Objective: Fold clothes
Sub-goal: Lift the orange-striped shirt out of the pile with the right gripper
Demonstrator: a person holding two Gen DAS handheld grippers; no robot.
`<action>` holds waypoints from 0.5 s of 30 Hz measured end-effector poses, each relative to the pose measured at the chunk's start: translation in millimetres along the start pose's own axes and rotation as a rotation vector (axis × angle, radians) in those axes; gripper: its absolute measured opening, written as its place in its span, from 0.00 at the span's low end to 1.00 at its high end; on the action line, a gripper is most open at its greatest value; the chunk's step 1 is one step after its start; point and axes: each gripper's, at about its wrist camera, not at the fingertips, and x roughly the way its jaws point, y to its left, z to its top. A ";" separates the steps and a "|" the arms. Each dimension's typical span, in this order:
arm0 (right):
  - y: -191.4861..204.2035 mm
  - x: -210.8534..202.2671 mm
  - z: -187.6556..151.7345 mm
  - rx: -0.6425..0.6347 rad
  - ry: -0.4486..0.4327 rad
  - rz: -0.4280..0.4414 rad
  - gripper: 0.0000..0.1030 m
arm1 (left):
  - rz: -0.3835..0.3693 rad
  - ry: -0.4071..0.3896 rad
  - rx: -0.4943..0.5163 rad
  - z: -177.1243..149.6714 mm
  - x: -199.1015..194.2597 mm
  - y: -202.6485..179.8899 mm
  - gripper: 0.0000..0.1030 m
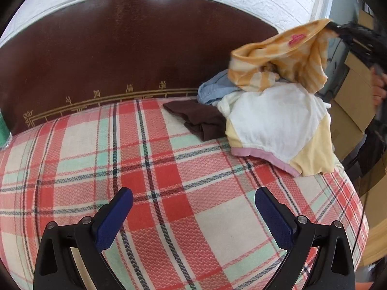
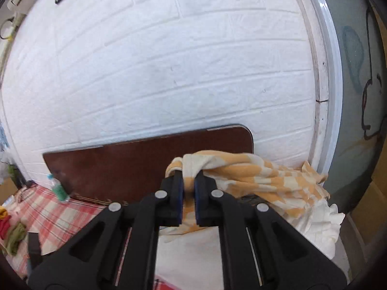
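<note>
An orange-and-cream checked garment [image 1: 285, 55] hangs in the air above a pile of clothes at the bed's far right. My right gripper [image 2: 189, 177] is shut on its bunched edge [image 2: 193, 164], and the rest of the garment [image 2: 266, 181] trails to the right. In the left wrist view the right gripper [image 1: 338, 27] shows blurred at the garment's top corner. Below it lie a white, yellow and pink garment [image 1: 275, 125], a light blue one [image 1: 212, 89] and a dark brown one [image 1: 198, 120]. My left gripper [image 1: 193, 197] hovers open over the plaid bedcover [image 1: 145, 169], holding nothing.
A dark brown headboard [image 1: 121, 48] stands against a white brick wall [image 2: 157, 60]. Cardboard boxes [image 1: 353, 91] sit off the bed's right edge. A green bottle [image 2: 58, 188] and small red and olive clothes [image 2: 12, 232] lie at the bed's left. A person's hand [image 1: 379, 89] shows far right.
</note>
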 end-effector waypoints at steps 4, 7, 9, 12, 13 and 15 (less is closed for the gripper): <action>23.3 -53.1 5.8 -0.011 -0.061 0.107 0.08 | -0.016 -0.041 0.029 6.6 -14.6 -10.8 1.00; 53.9 -79.3 13.5 -0.038 -0.091 0.164 0.08 | -0.029 -0.071 0.052 11.3 -26.7 -20.2 1.00; 69.8 -98.8 18.8 -0.042 -0.114 0.208 0.08 | -0.072 -0.091 0.059 12.3 -38.5 -28.3 1.00; 92.5 -126.0 29.3 -0.058 -0.153 0.278 0.08 | -0.136 -0.150 0.110 7.5 -61.4 -45.1 1.00; 102.1 -135.8 31.7 -0.067 -0.166 0.297 0.08 | -0.155 -0.172 0.134 4.6 -70.4 -51.0 1.00; 119.1 -152.9 36.6 -0.086 -0.183 0.315 0.08 | -0.181 -0.219 0.187 -2.7 -89.3 -62.3 1.00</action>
